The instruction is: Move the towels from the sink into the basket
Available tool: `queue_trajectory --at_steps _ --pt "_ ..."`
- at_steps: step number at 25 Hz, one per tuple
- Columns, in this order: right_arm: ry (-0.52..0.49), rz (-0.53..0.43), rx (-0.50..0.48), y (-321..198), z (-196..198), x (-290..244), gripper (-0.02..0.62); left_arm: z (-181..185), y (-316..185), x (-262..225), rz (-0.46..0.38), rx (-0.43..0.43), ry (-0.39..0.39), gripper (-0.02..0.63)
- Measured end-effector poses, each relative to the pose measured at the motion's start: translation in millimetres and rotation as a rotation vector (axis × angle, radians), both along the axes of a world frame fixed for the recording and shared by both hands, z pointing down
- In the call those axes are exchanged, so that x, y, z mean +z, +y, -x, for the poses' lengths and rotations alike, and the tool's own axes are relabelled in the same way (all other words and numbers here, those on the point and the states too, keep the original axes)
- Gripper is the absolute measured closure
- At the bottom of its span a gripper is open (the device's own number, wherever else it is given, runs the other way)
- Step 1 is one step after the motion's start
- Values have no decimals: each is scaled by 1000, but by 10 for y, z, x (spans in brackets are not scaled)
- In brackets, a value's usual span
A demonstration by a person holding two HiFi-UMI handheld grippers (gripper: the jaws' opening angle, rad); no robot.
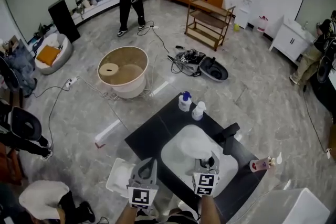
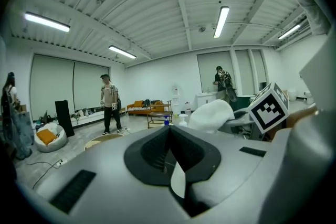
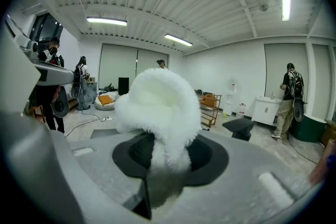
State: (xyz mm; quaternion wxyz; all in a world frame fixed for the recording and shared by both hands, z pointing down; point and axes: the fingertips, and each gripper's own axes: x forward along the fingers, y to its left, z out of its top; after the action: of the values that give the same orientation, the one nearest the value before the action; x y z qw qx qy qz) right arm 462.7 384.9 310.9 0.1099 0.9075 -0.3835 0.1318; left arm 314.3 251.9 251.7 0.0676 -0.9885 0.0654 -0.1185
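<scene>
Right gripper view shows towel (image 3: 157,105) bunched upright between clamped jaws

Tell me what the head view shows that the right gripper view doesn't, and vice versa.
Head view only: the white sink set in the black counter, two spray bottles behind it, a round beige tub on the floor. Right gripper view only: the right gripper, jaws closed on the fluffy white towel, plus ceiling lights. Both: the towel, the black faucet, the wooden shelf.
</scene>
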Motion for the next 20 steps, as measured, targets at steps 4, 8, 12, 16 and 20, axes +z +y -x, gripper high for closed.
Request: queue_trajectory --at_steps 4,8,12,16,20 --pt "52 -52 -13 -128 206 -417 469 224 -105 -196 -12 -29 33 597" --pt "94 -93 -44 -294 487 -766 469 494 -227 -383 -21 -58 66 597" --pt "112 -122 -82 -495 754 -959 469 766 -379 -505 -33 -91 83 597" --pt "118 -136 -130 -720 1026 -1039 469 1044 -538 -523 -40 -134 88 598" --pt "129 -153 -190 -993 1321 -1114 469 1348 -742 -534 -46 -185 94 597"
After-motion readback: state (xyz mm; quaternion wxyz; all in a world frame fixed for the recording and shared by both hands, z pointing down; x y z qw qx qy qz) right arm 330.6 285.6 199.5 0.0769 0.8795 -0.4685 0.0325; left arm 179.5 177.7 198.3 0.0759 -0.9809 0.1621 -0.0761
